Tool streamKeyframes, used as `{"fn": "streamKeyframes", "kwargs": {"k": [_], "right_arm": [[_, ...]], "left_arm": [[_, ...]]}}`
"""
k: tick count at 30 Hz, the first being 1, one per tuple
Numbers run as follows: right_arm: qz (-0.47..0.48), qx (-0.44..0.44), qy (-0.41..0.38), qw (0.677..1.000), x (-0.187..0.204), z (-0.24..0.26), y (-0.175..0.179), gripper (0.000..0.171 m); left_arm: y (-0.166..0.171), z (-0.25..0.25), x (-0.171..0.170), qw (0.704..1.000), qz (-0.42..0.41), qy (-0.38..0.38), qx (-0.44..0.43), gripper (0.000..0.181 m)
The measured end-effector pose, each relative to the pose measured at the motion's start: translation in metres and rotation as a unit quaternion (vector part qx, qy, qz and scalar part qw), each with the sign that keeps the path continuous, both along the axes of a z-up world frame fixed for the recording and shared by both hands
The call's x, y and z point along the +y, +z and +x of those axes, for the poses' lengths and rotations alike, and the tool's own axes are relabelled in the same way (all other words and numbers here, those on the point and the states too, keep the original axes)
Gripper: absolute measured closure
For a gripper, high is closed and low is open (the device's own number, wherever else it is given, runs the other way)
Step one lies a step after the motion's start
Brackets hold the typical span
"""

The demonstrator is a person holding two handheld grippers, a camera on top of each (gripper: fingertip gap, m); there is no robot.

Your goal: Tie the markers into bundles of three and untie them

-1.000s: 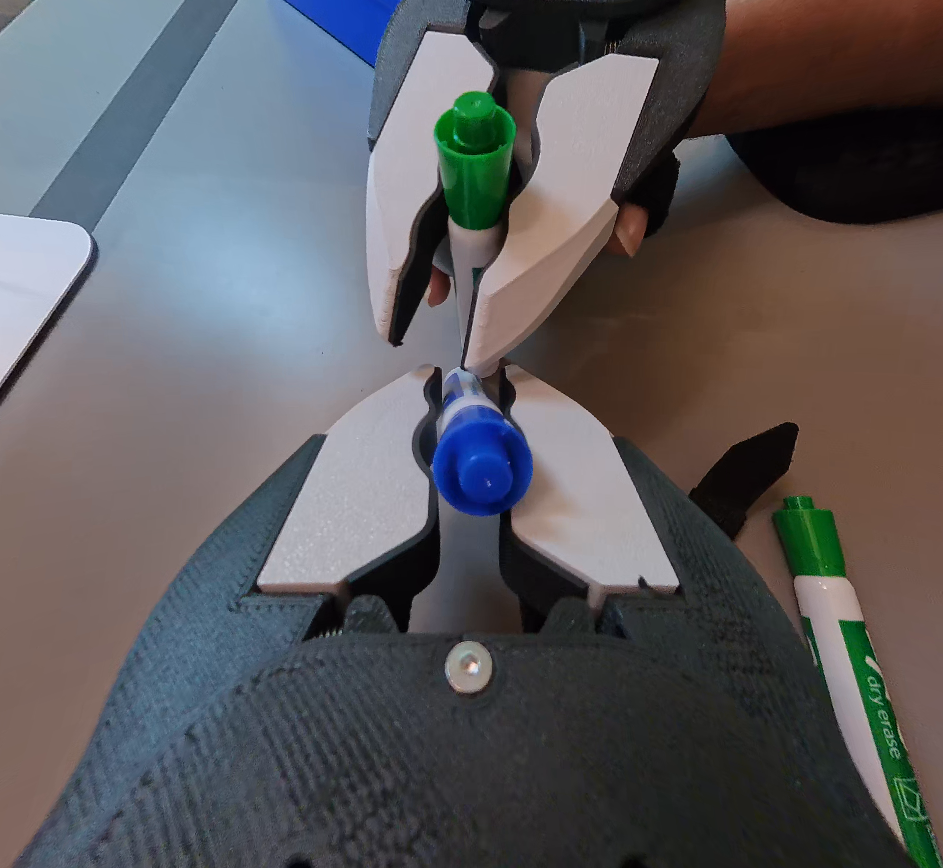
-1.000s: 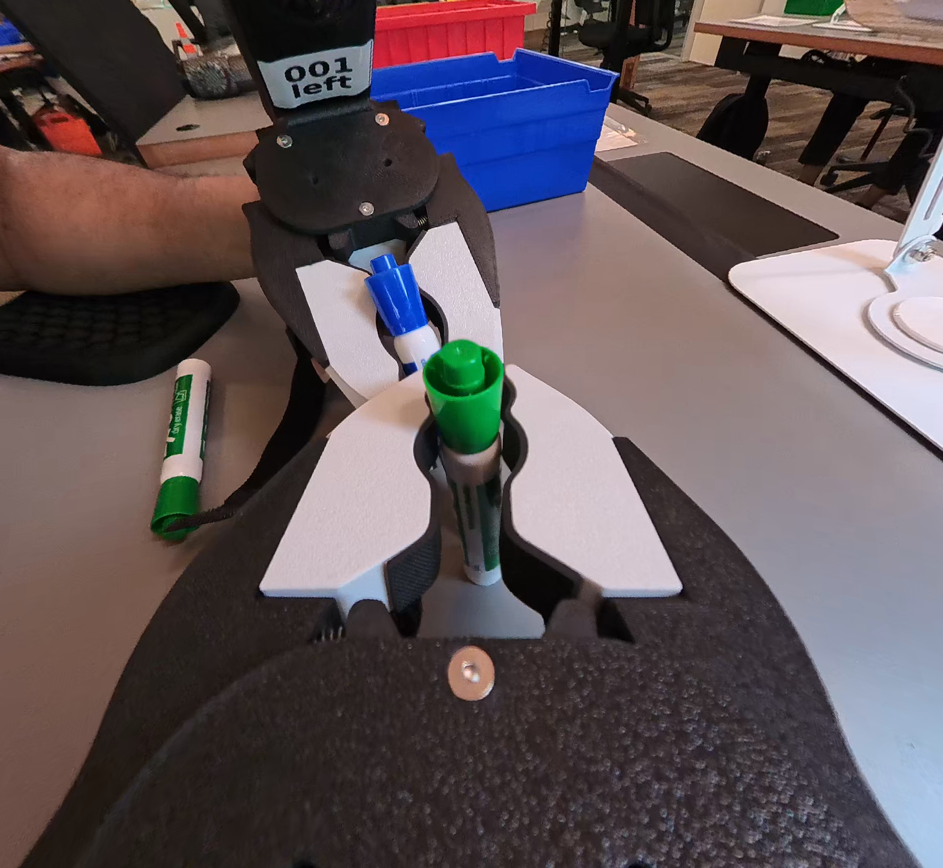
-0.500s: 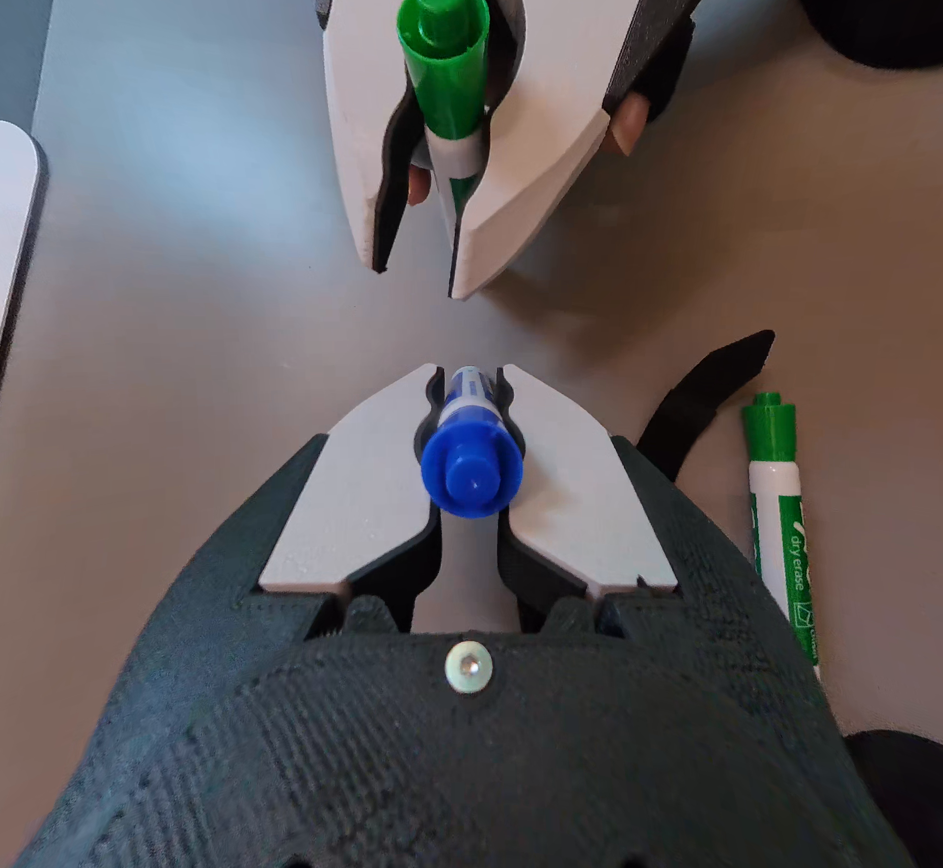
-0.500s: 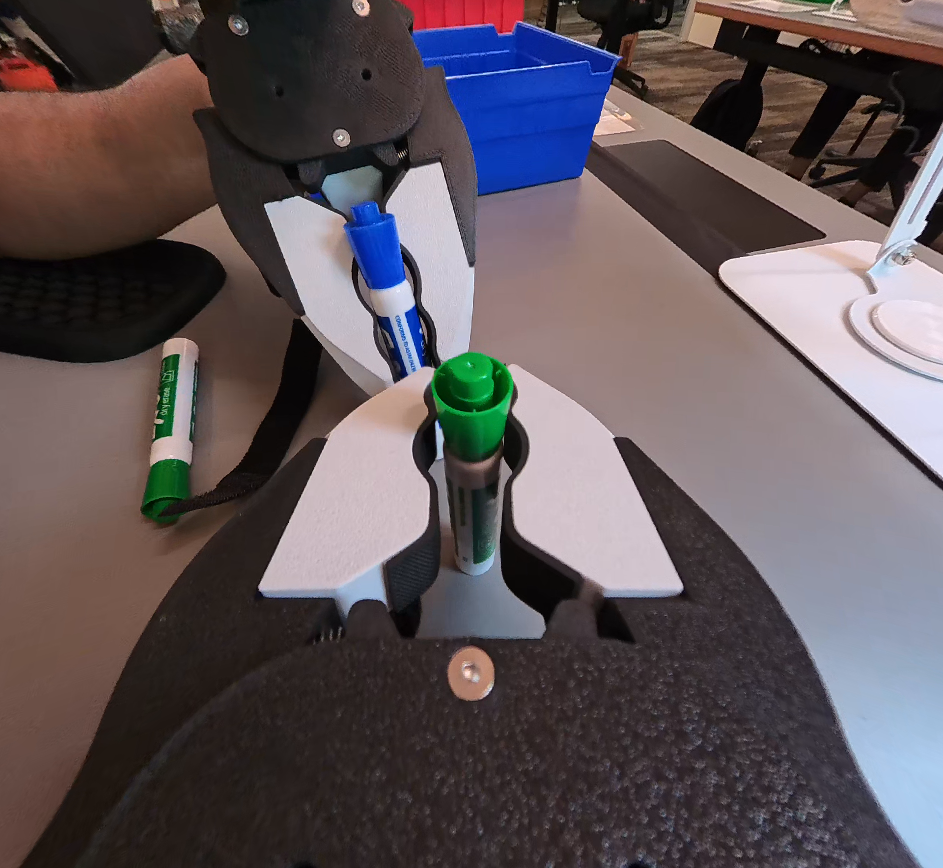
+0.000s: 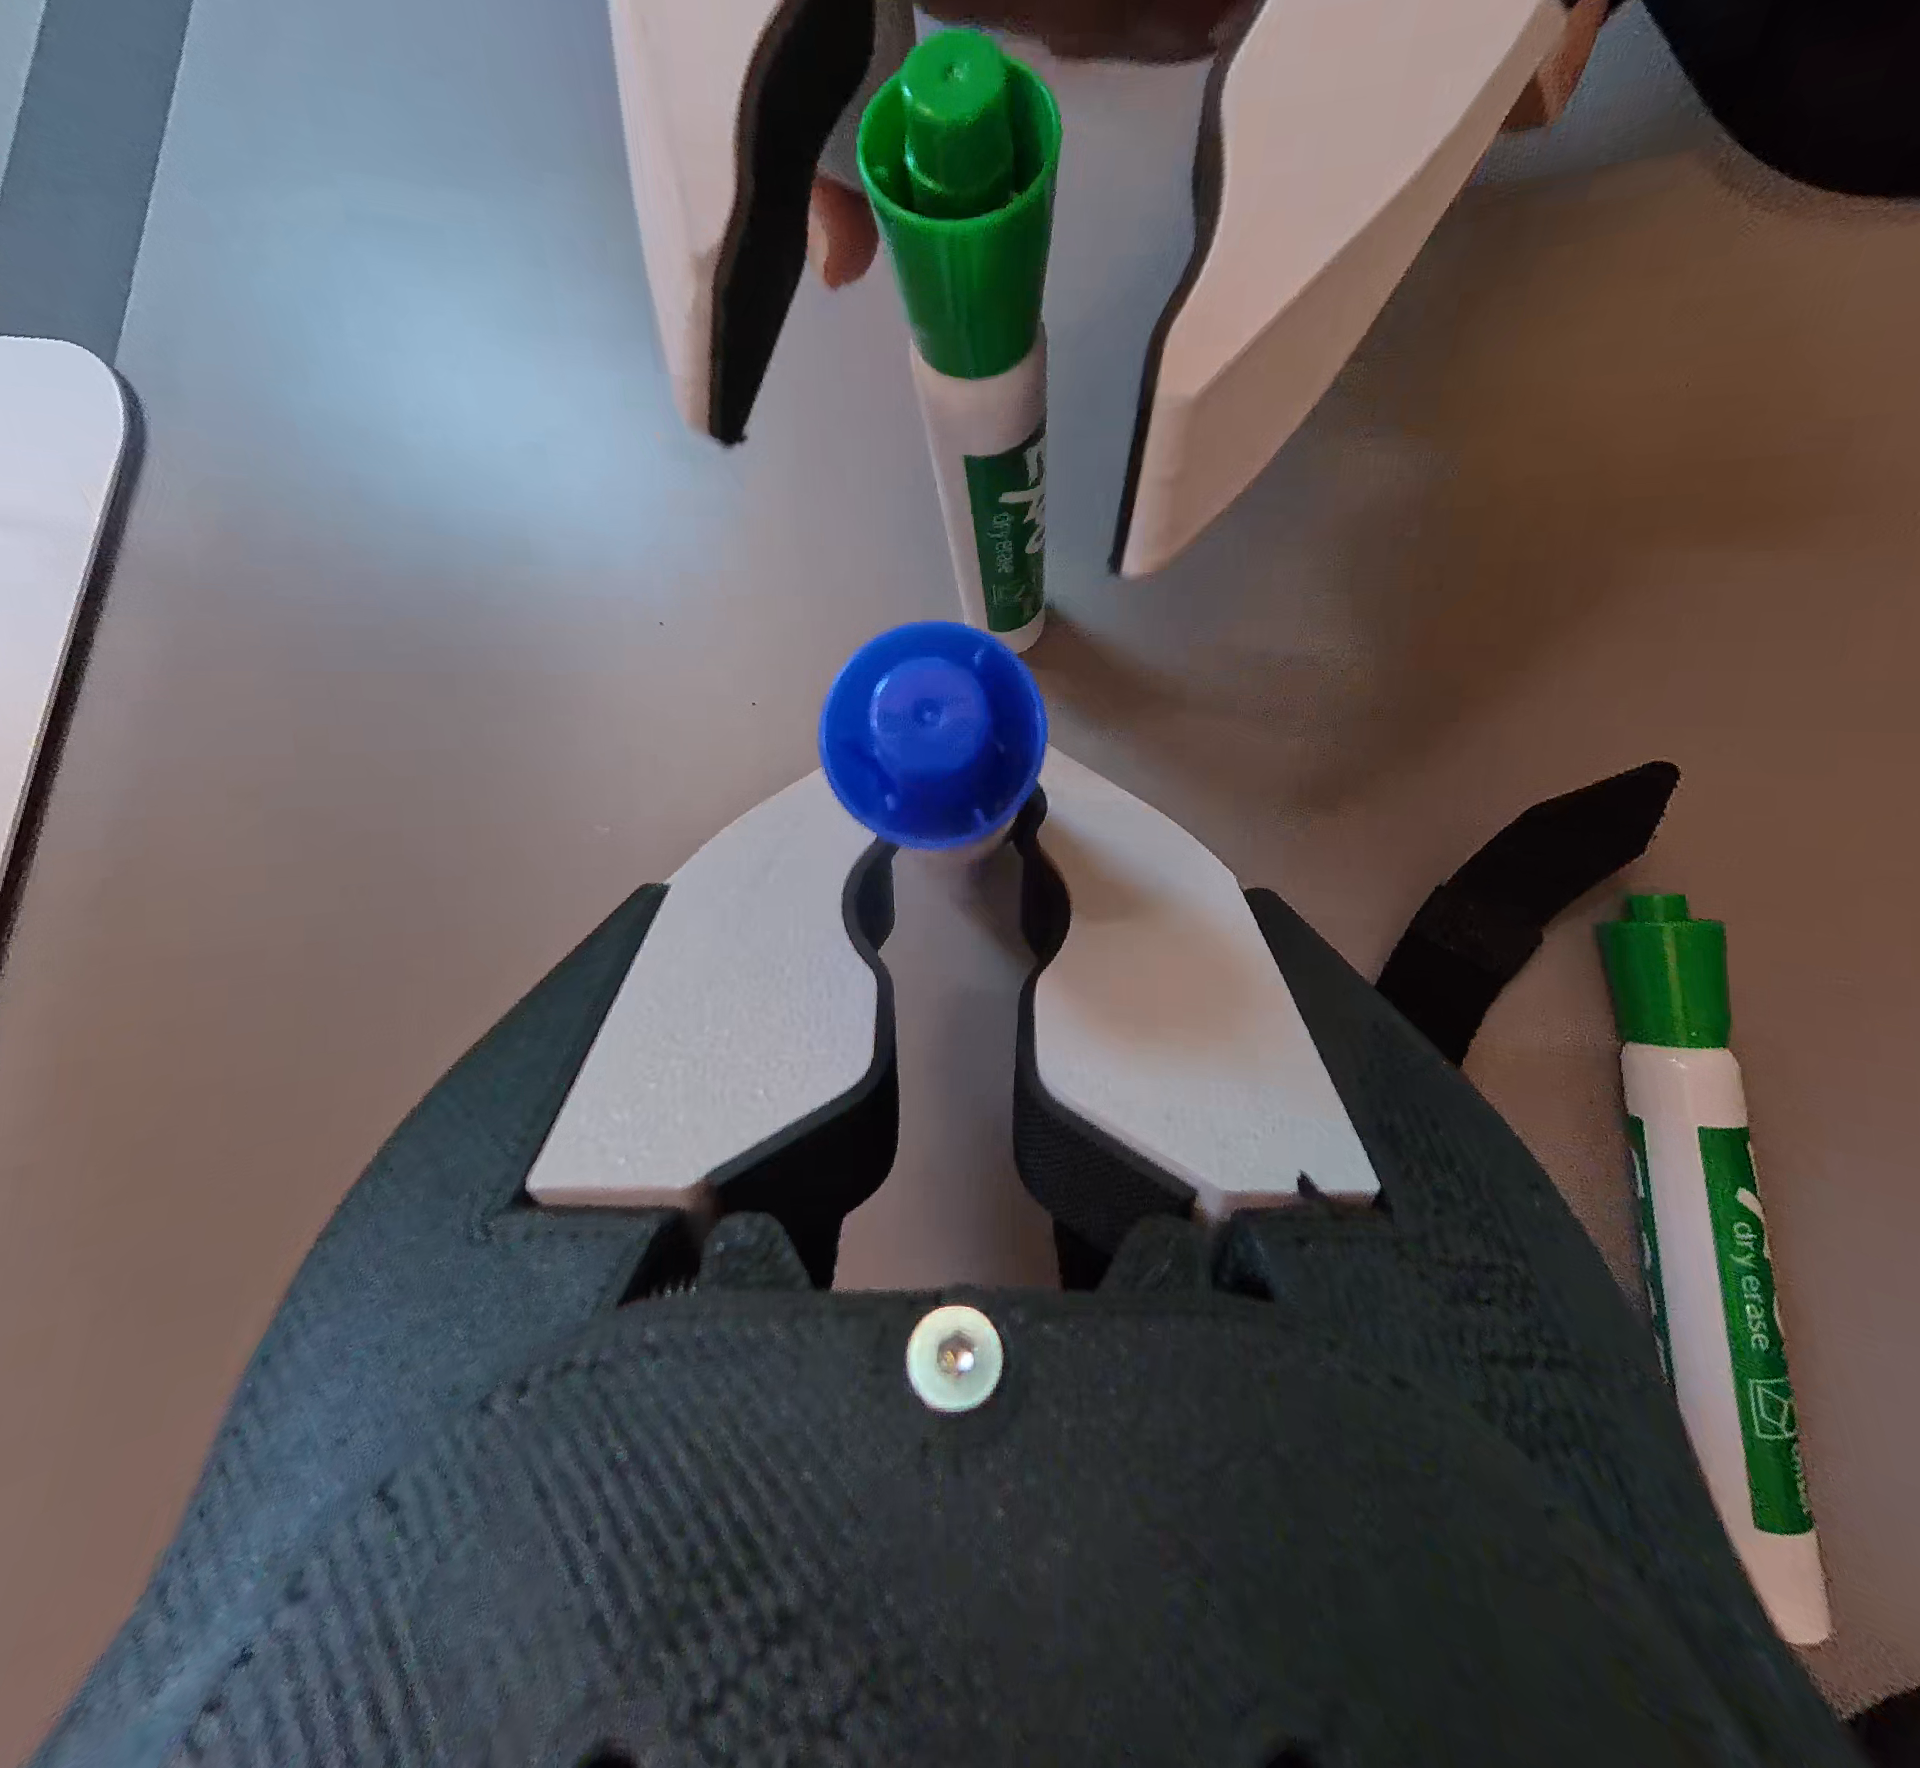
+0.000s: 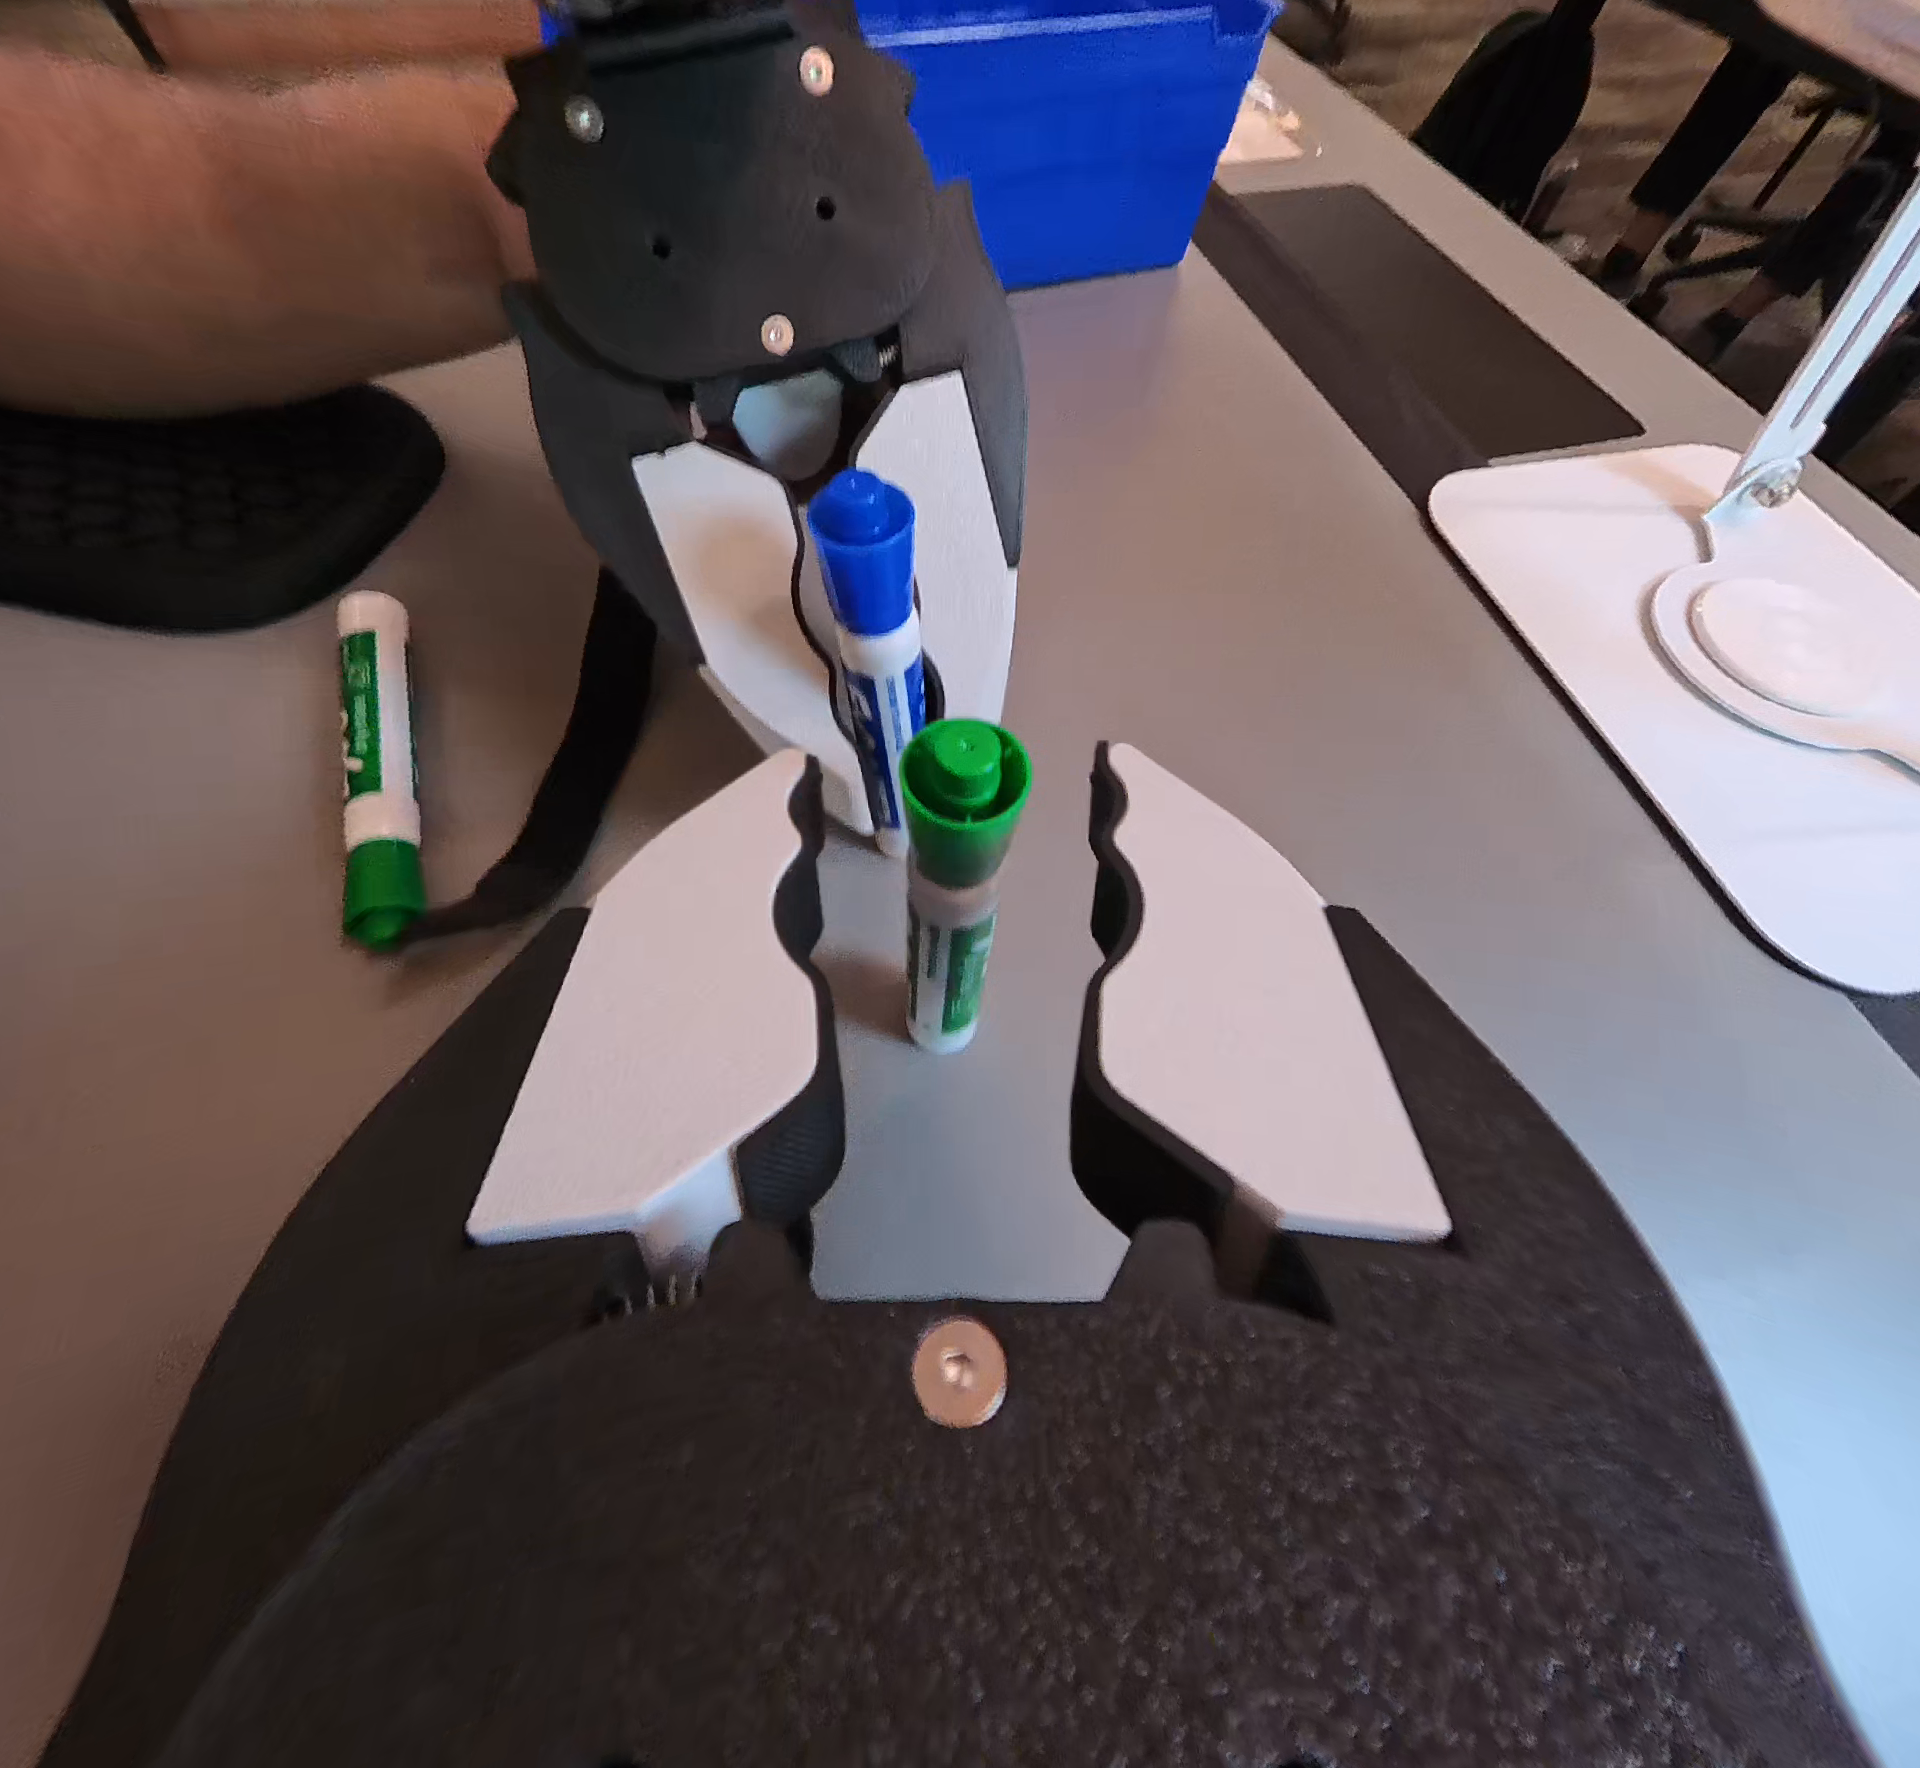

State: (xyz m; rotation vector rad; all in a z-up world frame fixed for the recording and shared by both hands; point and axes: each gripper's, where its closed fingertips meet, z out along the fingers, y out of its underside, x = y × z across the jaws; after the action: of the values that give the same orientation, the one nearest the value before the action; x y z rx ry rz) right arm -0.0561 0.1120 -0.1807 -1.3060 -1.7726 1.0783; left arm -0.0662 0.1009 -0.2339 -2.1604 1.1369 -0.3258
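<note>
Right wrist view: your right hand-held gripper (image 6: 951,783) stands apart around the upright green marker (image 6: 956,877); the left hand-held gripper (image 6: 883,752), at 12 o'clock, clamps the upright blue marker (image 6: 871,638).

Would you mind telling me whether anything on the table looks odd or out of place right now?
The green marker stands upright on its end on the table, between the open right tongs and touched by neither finger. It could easily topple. The other green marker lies flat, as expected.
</note>
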Motion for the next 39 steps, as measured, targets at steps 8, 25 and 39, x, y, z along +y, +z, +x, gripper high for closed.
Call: {"fn": "streamKeyframes", "kwargs": {"k": [8,25,39], "right_arm": [[0.045,-0.066,0.015,0.997,0.001,0.007,-0.033,0.152],[-0.001,-0.028,0.027,0.999,-0.014,-0.027,-0.031,0.152],[-0.011,-0.02,0.037,0.999,-0.016,-0.028,-0.031,0.149]], "left_arm": [[-0.002,-0.001,-0.006,0.999,0.008,-0.006,-0.036,0.149],[-0.002,-0.038,-0.025,0.996,0.035,0.02,-0.086,0.143],[-0.007,-0.039,-0.025,0.995,0.035,0.01,-0.096,0.143]]}}
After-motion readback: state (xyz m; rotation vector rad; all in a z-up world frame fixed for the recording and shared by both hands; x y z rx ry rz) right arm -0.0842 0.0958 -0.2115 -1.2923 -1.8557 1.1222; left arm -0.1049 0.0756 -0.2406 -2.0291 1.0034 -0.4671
